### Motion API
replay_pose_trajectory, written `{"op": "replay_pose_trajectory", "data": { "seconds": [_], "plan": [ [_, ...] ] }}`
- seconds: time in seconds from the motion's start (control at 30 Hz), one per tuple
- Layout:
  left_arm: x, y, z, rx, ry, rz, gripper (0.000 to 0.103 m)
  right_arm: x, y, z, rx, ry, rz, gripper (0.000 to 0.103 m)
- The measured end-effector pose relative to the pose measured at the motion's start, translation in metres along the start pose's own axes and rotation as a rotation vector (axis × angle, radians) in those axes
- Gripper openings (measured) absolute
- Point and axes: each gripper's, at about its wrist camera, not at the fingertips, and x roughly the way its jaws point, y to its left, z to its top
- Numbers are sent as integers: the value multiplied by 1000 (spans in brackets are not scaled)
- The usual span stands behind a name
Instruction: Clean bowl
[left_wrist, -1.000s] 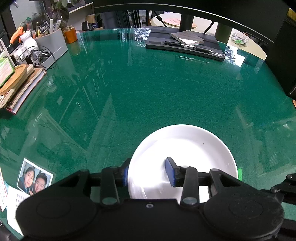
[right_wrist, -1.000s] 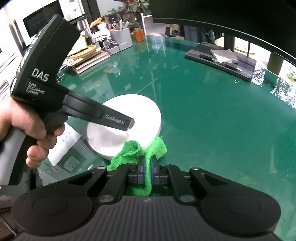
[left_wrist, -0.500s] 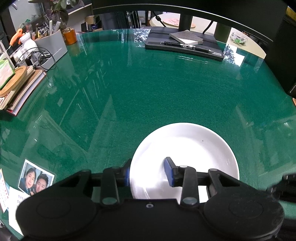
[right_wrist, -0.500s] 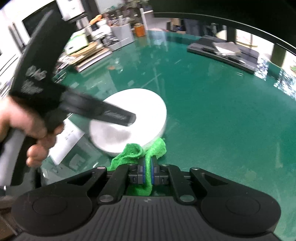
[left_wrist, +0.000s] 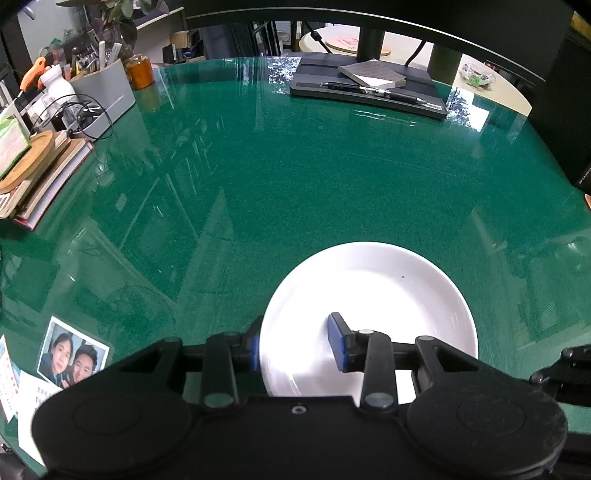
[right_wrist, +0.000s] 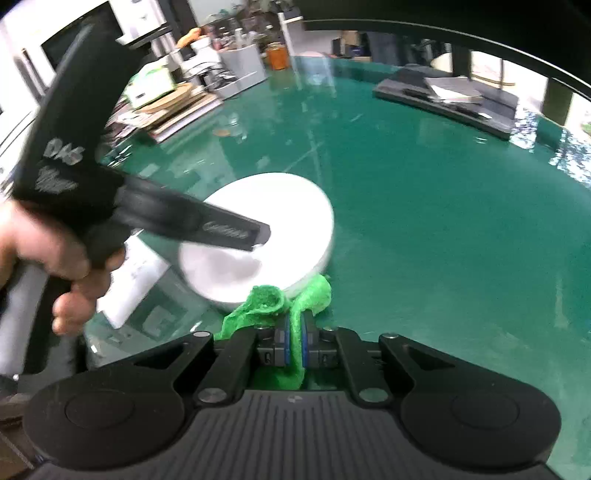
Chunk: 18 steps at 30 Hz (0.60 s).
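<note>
A white bowl (left_wrist: 384, 295) sits on the green glass table near me. My left gripper (left_wrist: 295, 343) straddles the bowl's near left rim, one blue pad outside and one inside; the jaws stand apart and I cannot tell whether they press the rim. The bowl also shows in the right wrist view (right_wrist: 273, 218), with the left gripper's black body (right_wrist: 155, 214) reaching over it. My right gripper (right_wrist: 293, 345) is shut on a green cloth (right_wrist: 269, 306), which hangs just in front of the bowl's near edge.
A black tray with a notebook and pen (left_wrist: 369, 88) stands at the table's far side. Books, a wooden disc and a grey organiser (left_wrist: 74, 122) crowd the left edge. A photo (left_wrist: 72, 354) and papers lie at the near left.
The right gripper with the cloth has risen and pulled back a little from the bowl. The left gripper and bowl have stayed almost still.
</note>
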Motion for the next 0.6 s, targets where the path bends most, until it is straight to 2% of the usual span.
{"op": "replay_pose_trajectory", "data": {
  "seconds": [0.23,0.33,0.43,0.6],
  "plan": [
    [-2,-1,-1,7,3,-1,34,2,10,-3,-28,26,70,8],
    [-3,-1,-1,10,2,-1,34,0,-5,-1,27,9,32,8],
    [-4,-1,-2,9,6,-3,34,0,-7,1,36,16,36,8],
    [-4,0,-1,12,11,-10,33,3,8,-1,0,48,156,8]
  ]
}}
